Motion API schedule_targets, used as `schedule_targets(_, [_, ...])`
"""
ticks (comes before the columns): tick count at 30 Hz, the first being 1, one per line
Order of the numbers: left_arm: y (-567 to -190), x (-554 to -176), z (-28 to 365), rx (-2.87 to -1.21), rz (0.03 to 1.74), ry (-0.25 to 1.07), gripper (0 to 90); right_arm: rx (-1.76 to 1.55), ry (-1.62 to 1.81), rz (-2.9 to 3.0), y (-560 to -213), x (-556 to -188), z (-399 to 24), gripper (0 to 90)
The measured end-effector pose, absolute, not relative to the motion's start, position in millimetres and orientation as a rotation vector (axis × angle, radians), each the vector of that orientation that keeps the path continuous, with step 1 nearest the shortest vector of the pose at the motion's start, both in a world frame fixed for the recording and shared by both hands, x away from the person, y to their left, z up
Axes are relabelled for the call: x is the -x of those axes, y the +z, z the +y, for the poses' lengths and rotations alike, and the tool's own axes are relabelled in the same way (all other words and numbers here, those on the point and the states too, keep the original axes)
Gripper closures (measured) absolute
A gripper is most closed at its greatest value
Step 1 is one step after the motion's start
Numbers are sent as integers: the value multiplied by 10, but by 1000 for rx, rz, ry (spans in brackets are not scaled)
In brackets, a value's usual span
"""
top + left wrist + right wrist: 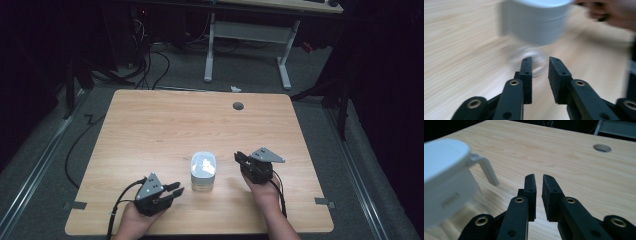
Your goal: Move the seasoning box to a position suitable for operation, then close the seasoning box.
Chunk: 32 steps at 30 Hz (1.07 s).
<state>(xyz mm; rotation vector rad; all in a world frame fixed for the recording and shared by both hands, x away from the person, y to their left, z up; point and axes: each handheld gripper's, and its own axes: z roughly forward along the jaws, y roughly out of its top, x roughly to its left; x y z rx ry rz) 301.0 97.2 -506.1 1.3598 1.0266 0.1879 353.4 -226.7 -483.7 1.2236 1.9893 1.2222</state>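
A clear container with a white lid (203,169) stands on the wooden table (160,125), near the front middle. My left gripper (177,189) lies low to its left, pointing at it, jaws a little open and empty. In the left gripper view, the left gripper (540,60) faces the blurred container (536,22) just ahead. My right gripper (239,158) sits close to the container's right side. In the right gripper view, the right gripper (539,177) has its jaws nearly together and holds nothing; the container (446,177) and its white side handle (486,170) are at the left.
A round cable hole (238,105) (602,147) sits at the table's far right. Behind the table, a white desk frame (247,35) and cables (155,60) are on the grey floor. The other hand (614,12) is beyond the container in the left gripper view.
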Motion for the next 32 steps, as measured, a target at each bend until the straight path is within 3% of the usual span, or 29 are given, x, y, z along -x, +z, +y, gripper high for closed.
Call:
schedule_targets(1, [-5115,-3098,1107,-1363,1071,266,677,-1254,1217,1978,-4893,-3514,-2372,792])
schedule_targets(7, [-5227,-3297,1448,-1315,1191,415,599,-1305,1168,1960,-5051,-3417,-2685,685])
schedule_targets(17, [-5319,-3445,1888,-1207,1331,542,568,-1379,1108,1809,-5124,-2976,-3223,584])
schedule_targets(32, [-5295,-3357,2006,-1163,1354,537,555,-1349,1107,1880,-5193,-3147,-3060,567])
